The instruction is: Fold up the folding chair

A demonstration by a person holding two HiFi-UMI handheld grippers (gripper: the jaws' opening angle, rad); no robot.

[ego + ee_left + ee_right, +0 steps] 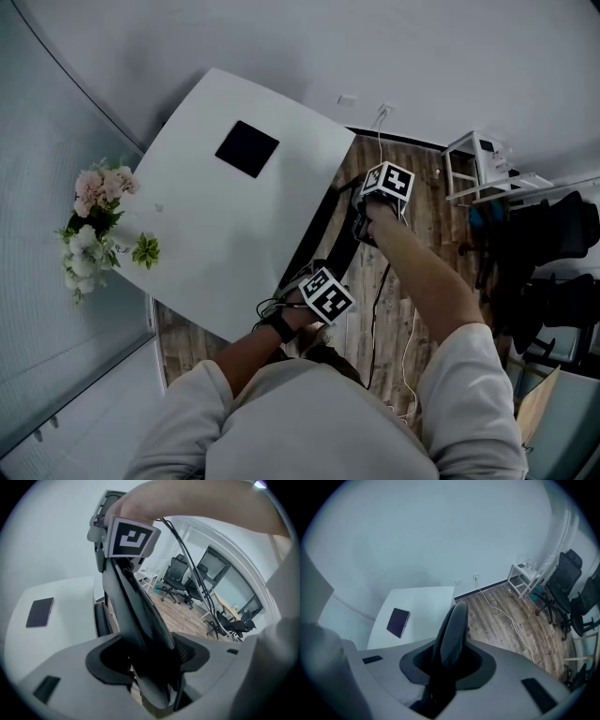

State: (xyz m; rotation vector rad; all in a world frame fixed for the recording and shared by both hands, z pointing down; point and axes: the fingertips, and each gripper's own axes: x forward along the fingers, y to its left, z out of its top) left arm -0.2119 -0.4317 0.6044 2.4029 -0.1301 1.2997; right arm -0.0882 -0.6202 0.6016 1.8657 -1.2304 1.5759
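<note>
The head view looks steeply down from above the person's shoulders onto the white table [187,216] and wood floor [427,202]. Each gripper view sits close behind its own jaws, looking along the folding chair [136,616] edge-on. All three share the table, its black tablet [247,148] and the floor.

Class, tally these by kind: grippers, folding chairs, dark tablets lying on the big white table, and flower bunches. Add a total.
Grippers: 2, the left gripper and the right gripper
Folding chair: 1
Dark tablet: 1
Flower bunch: 1
Total: 5
</note>
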